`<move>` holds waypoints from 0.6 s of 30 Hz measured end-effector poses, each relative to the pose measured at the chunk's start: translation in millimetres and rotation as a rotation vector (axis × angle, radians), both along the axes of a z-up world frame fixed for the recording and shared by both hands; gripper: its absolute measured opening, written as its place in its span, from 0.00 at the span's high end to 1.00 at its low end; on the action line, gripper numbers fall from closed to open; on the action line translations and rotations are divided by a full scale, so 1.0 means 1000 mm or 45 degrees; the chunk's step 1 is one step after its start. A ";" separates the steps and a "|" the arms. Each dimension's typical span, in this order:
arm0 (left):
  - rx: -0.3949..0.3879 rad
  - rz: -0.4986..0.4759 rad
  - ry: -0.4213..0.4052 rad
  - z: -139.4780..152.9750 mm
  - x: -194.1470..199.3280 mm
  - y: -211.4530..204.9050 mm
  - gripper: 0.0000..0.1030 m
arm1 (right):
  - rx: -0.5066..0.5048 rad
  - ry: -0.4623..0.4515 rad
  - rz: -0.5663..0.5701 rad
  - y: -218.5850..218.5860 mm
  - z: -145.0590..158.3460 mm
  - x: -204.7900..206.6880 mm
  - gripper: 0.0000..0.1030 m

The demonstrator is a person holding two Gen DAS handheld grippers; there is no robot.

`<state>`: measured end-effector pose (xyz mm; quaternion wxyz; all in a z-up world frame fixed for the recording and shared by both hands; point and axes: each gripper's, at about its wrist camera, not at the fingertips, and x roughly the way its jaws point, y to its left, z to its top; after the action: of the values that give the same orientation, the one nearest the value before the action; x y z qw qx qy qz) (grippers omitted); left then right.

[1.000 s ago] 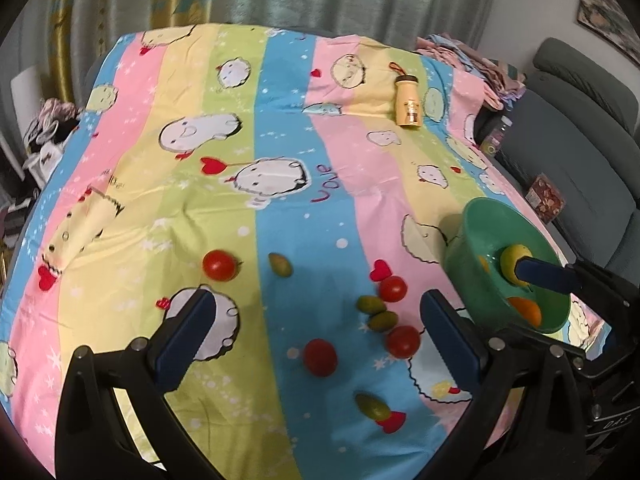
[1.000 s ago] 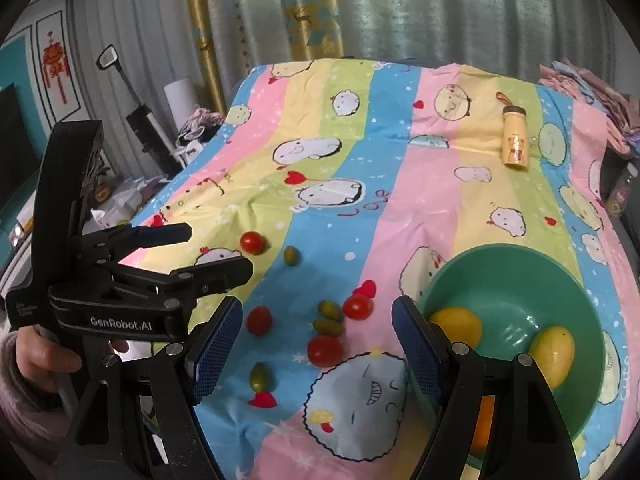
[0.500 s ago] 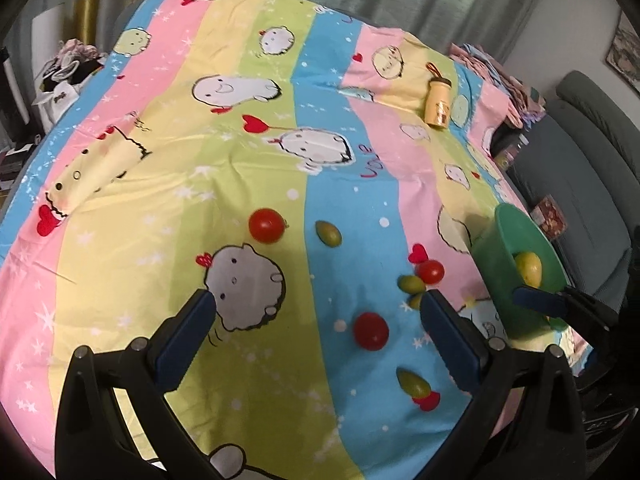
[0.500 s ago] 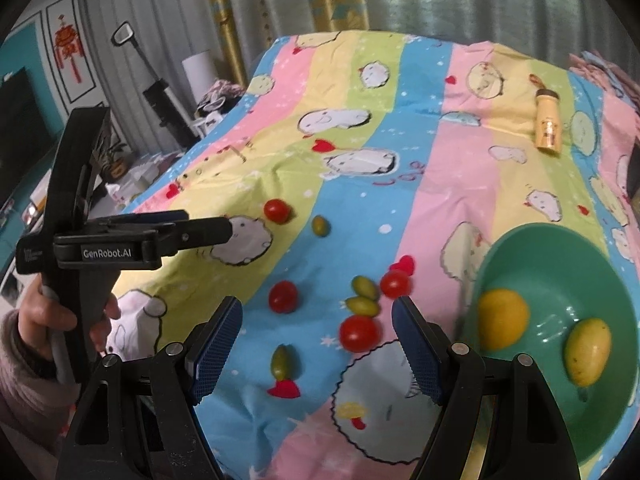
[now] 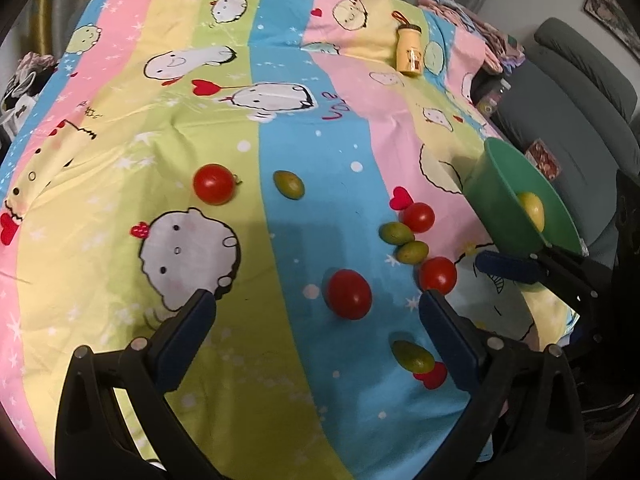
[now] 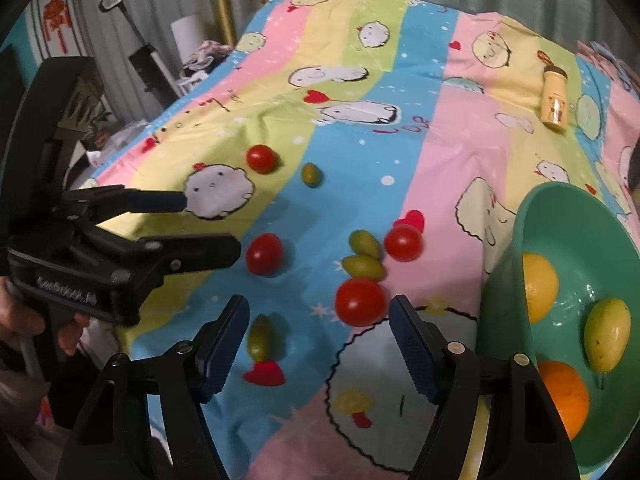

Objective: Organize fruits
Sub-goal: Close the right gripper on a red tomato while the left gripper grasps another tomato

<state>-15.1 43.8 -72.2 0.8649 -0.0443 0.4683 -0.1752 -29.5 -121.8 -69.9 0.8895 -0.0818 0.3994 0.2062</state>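
Several red tomatoes and green olive-like fruits lie loose on the striped cartoon cloth. My left gripper (image 5: 316, 320) is open and empty, low over the cloth, with a red tomato (image 5: 349, 294) just ahead between its fingers. My right gripper (image 6: 318, 334) is open and empty, with another red tomato (image 6: 360, 302) just ahead of it. A green bowl (image 6: 516, 240) at the right holds a yellow fruit (image 6: 538, 286), a mango (image 6: 606, 334) and an orange (image 6: 564, 396). The bowl also shows in the left wrist view (image 5: 500, 184).
A yellow bottle (image 5: 409, 53) lies at the far side of the cloth. A grey sofa (image 5: 568, 92) stands to the right. In the right wrist view the left gripper (image 6: 182, 224) shows at the left. Clutter stands beyond the cloth's left edge.
Both grippers have moved forward and down toward the fruits, which look larger now. Both stay open. No fruit has moved.
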 end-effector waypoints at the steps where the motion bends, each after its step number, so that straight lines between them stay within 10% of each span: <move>1: 0.003 -0.004 0.001 -0.001 0.000 -0.002 0.02 | -0.026 -0.006 -0.003 0.002 -0.002 0.001 0.32; 18: 0.015 -0.092 0.084 -0.026 0.020 -0.027 0.39 | -0.236 0.020 -0.034 0.010 -0.025 0.026 0.56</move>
<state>4.8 16.5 -97.8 0.8424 -0.0278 0.4988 -0.2020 -3.0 -112.1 -94.6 0.8776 -0.1568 0.4249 0.1573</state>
